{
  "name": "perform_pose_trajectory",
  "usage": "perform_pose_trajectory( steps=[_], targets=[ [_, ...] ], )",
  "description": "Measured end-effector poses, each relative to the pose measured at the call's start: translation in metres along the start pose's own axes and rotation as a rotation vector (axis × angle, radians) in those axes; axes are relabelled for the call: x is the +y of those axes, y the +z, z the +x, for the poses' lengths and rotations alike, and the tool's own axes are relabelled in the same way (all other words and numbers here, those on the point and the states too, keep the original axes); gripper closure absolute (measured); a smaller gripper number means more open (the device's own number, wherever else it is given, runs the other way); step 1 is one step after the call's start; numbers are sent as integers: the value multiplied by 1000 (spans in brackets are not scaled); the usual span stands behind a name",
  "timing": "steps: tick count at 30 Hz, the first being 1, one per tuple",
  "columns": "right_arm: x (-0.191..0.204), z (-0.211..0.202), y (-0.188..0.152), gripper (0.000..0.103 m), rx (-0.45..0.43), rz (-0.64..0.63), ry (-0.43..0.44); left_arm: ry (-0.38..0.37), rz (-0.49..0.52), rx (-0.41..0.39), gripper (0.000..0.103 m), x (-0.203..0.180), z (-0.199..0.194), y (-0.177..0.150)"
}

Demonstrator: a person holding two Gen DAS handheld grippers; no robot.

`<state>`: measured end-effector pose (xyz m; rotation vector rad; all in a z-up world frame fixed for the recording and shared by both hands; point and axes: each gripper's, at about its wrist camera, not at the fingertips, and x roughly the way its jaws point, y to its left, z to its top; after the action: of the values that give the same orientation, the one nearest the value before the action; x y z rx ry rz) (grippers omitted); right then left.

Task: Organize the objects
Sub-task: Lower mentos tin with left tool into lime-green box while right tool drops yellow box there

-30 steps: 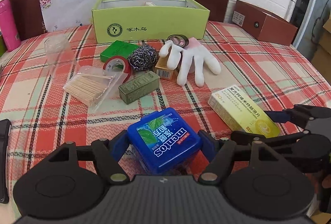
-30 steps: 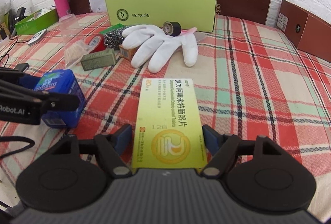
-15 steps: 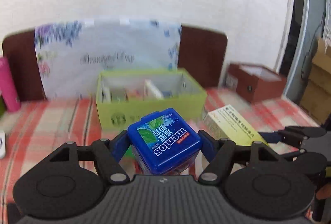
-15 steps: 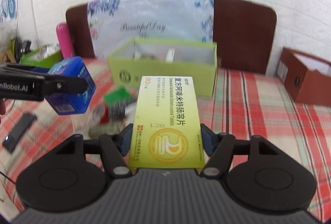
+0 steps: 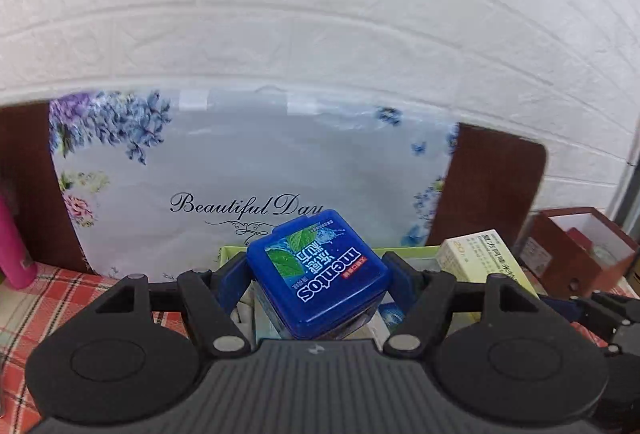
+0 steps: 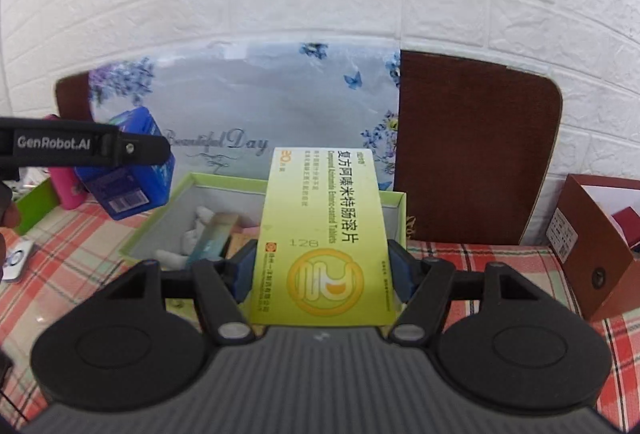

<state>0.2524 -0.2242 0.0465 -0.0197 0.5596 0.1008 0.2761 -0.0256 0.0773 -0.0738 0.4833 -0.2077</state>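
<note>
While the left gripper [image 5: 318, 276] is clamped on the blue mints tub [image 5: 318, 270], right gripper [image 6: 322, 266] grips the yellow tablet box [image 6: 322, 238], both raised over the green box [image 6: 168, 209].

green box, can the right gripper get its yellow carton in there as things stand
Probably yes. The right gripper holds the yellow carton raised, right in front of the green box, whose top is open. Items already lie inside, but nothing blocks the opening. The left gripper with the blue mentos box is off to the left.
</note>
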Motion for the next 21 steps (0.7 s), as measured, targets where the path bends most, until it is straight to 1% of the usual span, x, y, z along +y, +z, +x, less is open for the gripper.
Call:
perform_pose_trajectory(
  steps=[4, 8, 9, 10, 11, 12, 13, 14, 16, 18, 21],
  targets=[
    [-5, 39, 2, 38, 30, -5, -13, 10, -14, 58, 28, 4, 43, -3],
    [-11, 72, -6, 38, 69, 14, -18, 25, 19, 76, 28, 4, 69, -10],
    [-11, 79, -9, 38, 75, 7, -28, 25, 17, 74, 26, 6, 74, -12],
    [-10, 83, -12, 37, 71, -5, -34, 22, 11, 81, 20, 7, 78, -13],
    [-9, 88, -16, 27, 65, -27, -41, 24, -5, 101, 9, 9, 84, -15],
    [-7, 92, -19, 19, 65, -54, -55, 38, -23, 103, 6, 10, 87, -17],
    [-6, 95, -22, 13, 58, -77, -53, 50, -24, 102, 5, 11, 88, -18],
    [-5, 94, -26, 6, 43, -95, -43, 66, -13, 104, 2, 11, 89, -19],
    [-3, 89, -29, 1, 21, -117, -26, 82, 20, 99, 1, 9, 86, -22],
    [0, 80, -26, 0, 3, -120, -42, 86, 50, 92, 0, 6, 77, -22],
    [0, 54, -21, 0, -42, -97, -30, 81, 58, 52, 0, 2, 52, -19]
  ],
)
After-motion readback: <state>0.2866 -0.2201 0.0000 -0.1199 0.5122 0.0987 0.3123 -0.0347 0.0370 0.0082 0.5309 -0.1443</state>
